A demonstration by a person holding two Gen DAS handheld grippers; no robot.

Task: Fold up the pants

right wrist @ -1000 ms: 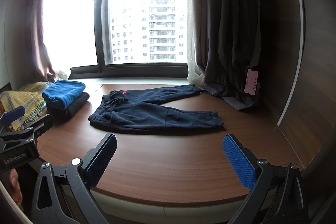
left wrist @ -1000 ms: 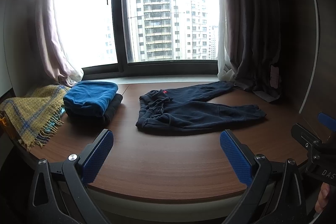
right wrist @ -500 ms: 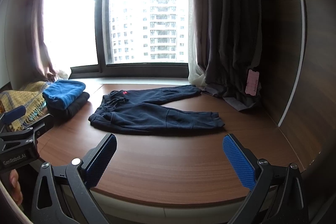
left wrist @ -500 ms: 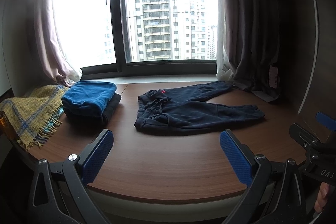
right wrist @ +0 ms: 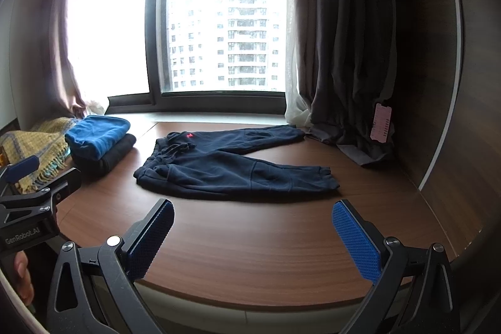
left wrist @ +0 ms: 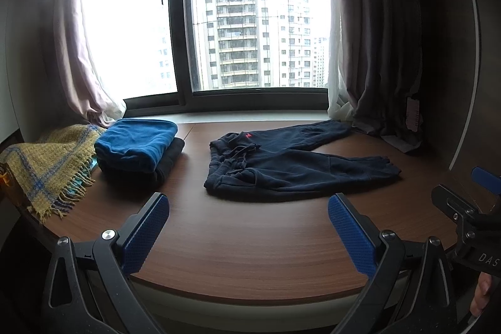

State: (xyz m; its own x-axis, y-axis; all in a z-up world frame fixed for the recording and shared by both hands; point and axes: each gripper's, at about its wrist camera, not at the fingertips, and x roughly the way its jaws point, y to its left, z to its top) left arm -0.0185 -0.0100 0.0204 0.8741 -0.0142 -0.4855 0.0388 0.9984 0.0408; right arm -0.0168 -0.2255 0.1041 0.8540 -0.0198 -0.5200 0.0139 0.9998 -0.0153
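Dark navy sweatpants (left wrist: 291, 165) (right wrist: 225, 168) lie spread flat on the brown wooden platform (left wrist: 250, 240) (right wrist: 250, 243), waistband to the left, both legs reaching right. A small red mark sits near the waistband. My left gripper (left wrist: 249, 232) hovers open over the platform's near edge, well short of the pants, holding nothing. My right gripper (right wrist: 253, 237) is open too, at the near edge and empty. Each gripper shows at the edge of the other's view.
A folded blue garment (left wrist: 134, 143) (right wrist: 95, 135) rests on a folded black one at the left. A yellow plaid fringed blanket (left wrist: 47, 161) (right wrist: 34, 146) lies further left. Dark curtains (left wrist: 375, 52) (right wrist: 341, 52) pool on the platform's right back corner by a wooden wall.
Both views have shifted very slightly; the pants and folded stack lie unmoved. Both grippers stay open.
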